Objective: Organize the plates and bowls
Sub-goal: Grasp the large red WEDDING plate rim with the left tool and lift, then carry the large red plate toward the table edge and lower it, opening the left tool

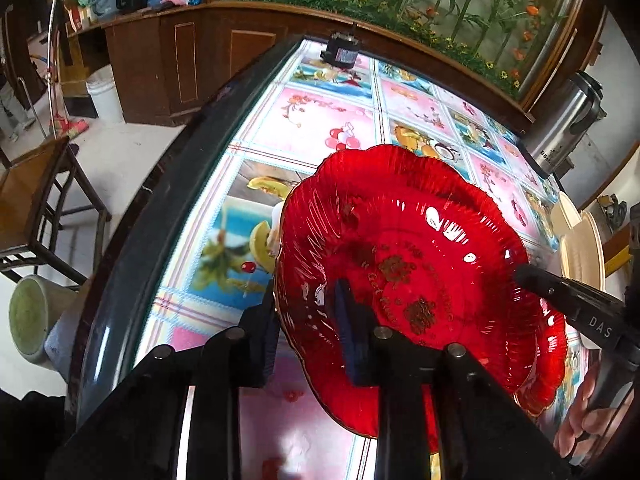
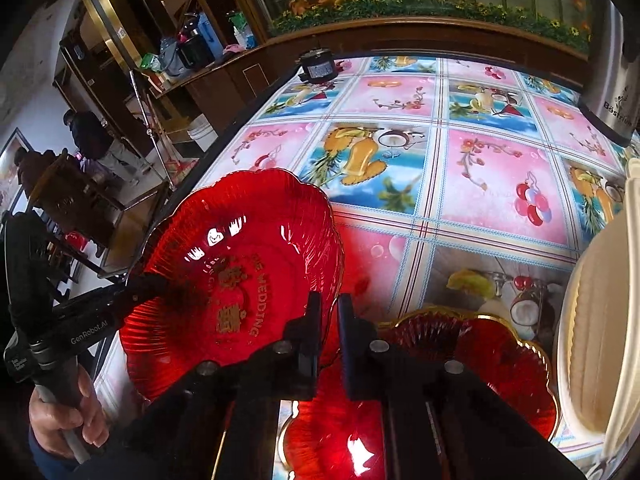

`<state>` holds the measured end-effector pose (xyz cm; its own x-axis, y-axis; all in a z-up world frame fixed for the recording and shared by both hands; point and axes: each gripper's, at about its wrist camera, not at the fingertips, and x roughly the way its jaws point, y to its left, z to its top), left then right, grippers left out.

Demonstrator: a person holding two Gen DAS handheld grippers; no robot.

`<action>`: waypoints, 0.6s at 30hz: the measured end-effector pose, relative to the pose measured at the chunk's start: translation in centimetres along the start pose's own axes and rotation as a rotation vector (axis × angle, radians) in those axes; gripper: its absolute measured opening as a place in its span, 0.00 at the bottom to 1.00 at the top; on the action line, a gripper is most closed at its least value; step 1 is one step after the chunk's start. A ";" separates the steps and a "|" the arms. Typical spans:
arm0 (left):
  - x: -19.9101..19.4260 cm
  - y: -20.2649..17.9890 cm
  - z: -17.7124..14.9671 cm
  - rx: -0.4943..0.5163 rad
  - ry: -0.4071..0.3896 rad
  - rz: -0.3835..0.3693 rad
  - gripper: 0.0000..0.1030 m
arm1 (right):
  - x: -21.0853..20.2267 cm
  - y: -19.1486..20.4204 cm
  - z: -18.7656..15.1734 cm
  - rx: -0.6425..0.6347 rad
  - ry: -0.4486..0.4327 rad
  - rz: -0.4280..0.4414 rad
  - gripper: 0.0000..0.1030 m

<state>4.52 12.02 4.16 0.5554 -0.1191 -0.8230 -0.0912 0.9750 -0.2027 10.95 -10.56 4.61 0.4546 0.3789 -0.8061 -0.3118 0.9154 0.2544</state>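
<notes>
Two grippers share one load: the left gripper (image 1: pixel 316 320) and right gripper (image 2: pixel 328 316) each have jaws closed tight on opposite rim edges of the upper red plate (image 2: pixel 236 276), holding it tilted over the table (image 2: pixel 460 184). Gripping both sides likely steadies the wide, slick dish for stacking on the second red plate (image 2: pixel 472 364) just beside the cream plates (image 2: pixel 596 320).

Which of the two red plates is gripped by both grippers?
The red plate with gold lettering, tilted up off the table; the left gripper and right gripper pinch opposite rims. The other red plate lies flat, ungripped.
</notes>
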 end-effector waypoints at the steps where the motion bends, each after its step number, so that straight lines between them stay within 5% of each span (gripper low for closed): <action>1: -0.4 0.1 -0.1 -0.001 -0.007 -0.002 0.23 | -0.3 0.2 -0.2 -0.006 -0.004 0.000 0.07; 18: -7.8 1.0 -7.3 -0.027 -0.102 -0.026 0.23 | -7.2 3.6 -7.1 -0.059 -0.058 0.103 0.12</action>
<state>-5.93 12.58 6.55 0.6391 -0.1237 -0.7591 -0.0968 0.9662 -0.2390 0.60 -10.93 7.48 0.4645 0.4796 -0.7445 -0.4075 0.8621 0.3012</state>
